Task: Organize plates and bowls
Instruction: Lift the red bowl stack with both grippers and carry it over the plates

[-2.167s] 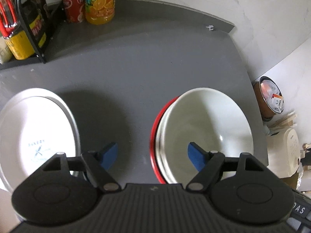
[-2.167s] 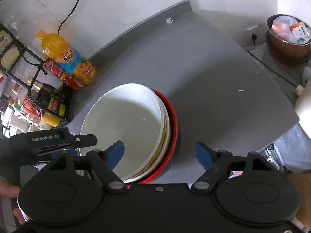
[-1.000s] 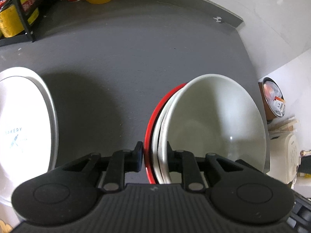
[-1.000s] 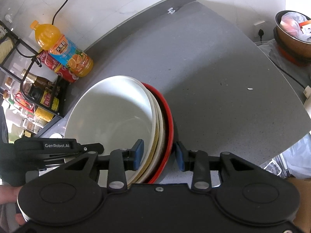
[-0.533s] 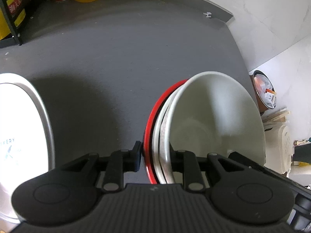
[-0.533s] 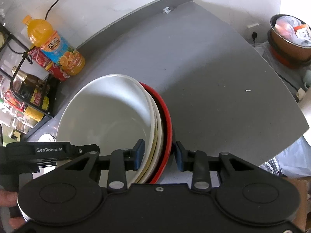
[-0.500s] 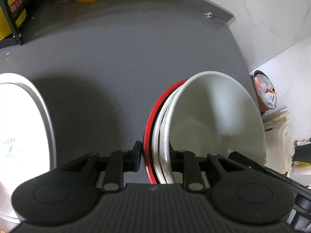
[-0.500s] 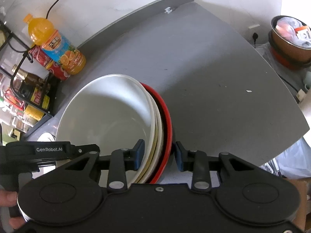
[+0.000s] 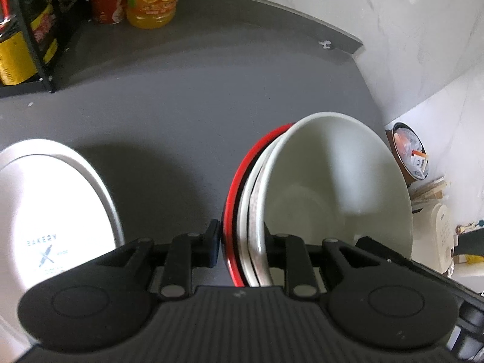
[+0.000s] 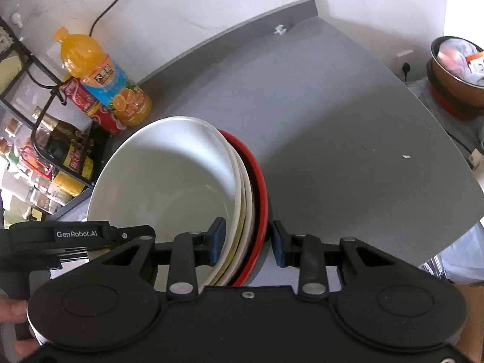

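Jaws clamp glossy round bowl stack [image 9: 332, 187].

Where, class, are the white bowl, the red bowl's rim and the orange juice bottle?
white bowl [image 10: 169, 181], right wrist view, on its inner wall.
red bowl [image 9: 234, 193], left wrist view, on its red rim.
orange juice bottle [image 10: 103, 81], right wrist view, on its label.

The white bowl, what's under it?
Under the white bowl more dishes are nested: pale rims, then a red bowl outermost. Only their rims show, so I cannot count them or see beneath the stack.
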### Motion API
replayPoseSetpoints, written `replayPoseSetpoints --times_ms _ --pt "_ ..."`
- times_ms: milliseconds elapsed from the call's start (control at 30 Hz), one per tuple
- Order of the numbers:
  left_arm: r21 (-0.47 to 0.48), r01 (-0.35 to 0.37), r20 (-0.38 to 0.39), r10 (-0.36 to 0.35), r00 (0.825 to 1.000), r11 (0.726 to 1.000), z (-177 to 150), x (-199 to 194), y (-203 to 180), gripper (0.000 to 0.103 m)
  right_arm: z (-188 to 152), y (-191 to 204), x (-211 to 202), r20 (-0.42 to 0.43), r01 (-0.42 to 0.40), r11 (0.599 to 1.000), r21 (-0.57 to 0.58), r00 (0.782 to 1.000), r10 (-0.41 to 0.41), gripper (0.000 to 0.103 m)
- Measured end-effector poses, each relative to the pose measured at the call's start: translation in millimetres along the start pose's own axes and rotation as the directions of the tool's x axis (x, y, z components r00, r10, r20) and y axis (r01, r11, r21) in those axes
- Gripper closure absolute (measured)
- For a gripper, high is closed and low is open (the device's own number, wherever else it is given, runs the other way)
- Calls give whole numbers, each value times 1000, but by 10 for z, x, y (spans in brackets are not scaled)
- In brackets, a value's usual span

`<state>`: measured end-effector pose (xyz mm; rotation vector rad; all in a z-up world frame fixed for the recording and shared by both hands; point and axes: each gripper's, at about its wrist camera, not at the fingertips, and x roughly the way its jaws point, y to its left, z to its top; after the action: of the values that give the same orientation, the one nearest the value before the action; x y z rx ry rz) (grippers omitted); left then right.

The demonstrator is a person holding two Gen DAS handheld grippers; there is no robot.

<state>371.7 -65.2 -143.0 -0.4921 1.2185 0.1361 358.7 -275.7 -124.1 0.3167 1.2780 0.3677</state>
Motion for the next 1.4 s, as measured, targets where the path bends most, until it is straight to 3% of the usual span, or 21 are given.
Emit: replayPoseSetpoints --times_ms 767,1400 --pt "-28 0 63 2 998 1000 121 -651 793 81 -124 936 -17 30 -48 995 -85 998 50 71" --pt "-91 -35 67 41 997 995 20 -1050 1639 81 -476 1690 147 -32 -74 987 -142 997 71 71"
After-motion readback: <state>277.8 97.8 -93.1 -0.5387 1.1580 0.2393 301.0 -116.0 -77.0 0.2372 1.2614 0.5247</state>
